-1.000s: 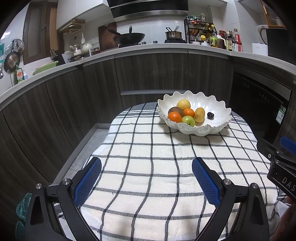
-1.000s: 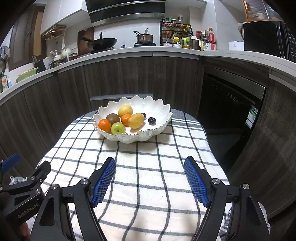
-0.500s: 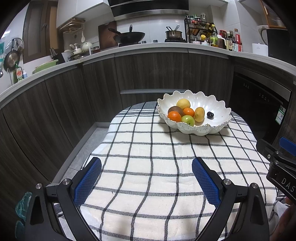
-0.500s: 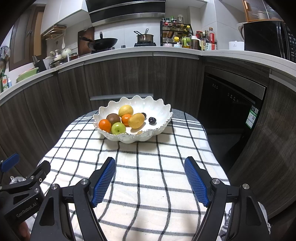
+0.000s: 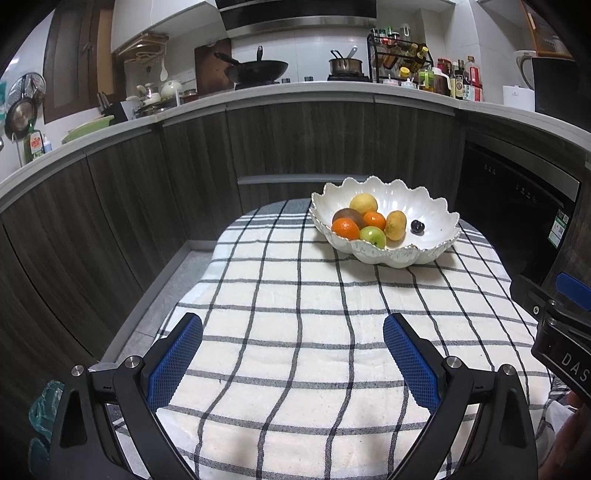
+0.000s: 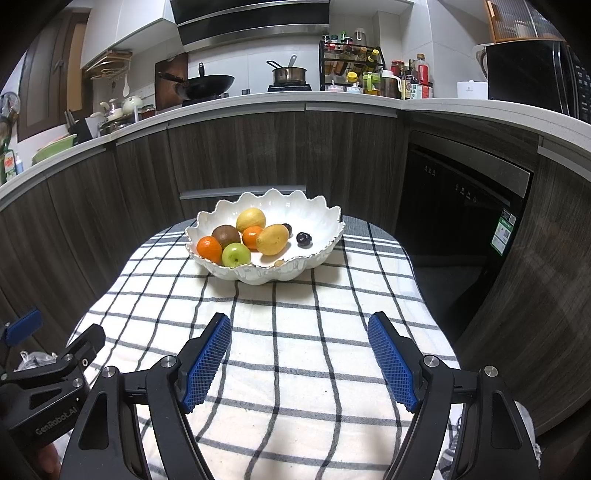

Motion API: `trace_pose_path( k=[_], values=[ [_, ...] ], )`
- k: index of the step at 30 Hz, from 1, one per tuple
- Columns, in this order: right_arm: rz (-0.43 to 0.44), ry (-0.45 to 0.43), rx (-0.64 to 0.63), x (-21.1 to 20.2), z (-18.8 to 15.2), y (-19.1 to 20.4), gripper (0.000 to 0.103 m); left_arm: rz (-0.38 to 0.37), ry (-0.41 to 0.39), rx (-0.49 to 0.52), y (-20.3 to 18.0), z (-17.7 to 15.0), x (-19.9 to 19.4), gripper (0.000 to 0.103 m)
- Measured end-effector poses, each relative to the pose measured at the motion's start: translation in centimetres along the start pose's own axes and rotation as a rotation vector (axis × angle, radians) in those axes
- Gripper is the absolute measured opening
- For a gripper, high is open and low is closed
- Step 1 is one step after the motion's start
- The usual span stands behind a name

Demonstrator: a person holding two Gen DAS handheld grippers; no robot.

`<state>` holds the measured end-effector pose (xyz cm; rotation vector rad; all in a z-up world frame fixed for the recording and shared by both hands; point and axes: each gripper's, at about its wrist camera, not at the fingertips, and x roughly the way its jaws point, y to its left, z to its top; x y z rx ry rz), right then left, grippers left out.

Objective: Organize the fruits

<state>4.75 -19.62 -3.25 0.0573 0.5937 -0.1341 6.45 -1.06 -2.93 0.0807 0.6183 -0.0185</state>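
I'm looking at a kitchen: dark wood-grain cabinets (image 5: 303, 147) wrap around under a pale countertop (image 6: 258, 101). Table in front wears a white cloth with black checks (image 5: 295, 332). Black wok (image 6: 207, 85) and a steel saucepan (image 6: 290, 75) sit on the hob, range hood (image 6: 251, 22) above. Spice rack (image 6: 351, 62) and bottles to the right, black built-in dishwasher (image 6: 461, 206) below, microwave (image 6: 528, 70) at far right. White tiled wall, white upper cabinets (image 5: 159, 18). Grey floor (image 5: 162, 291) at left.

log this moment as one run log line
stage: pre-grasp | left claw: open, empty | right claw: open, empty | fruits: all in white bowl | bowl: far end of checked cloth
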Motion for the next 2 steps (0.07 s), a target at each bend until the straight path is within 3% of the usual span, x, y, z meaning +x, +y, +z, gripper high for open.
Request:
trace_pose_path(
  k=[2],
  values=[
    [0.000,-0.001,-0.002,0.02,0.00,-0.03,0.077,0.001,-0.002,-0.001,0.04,0.05,0.02,0.100]
  ],
)
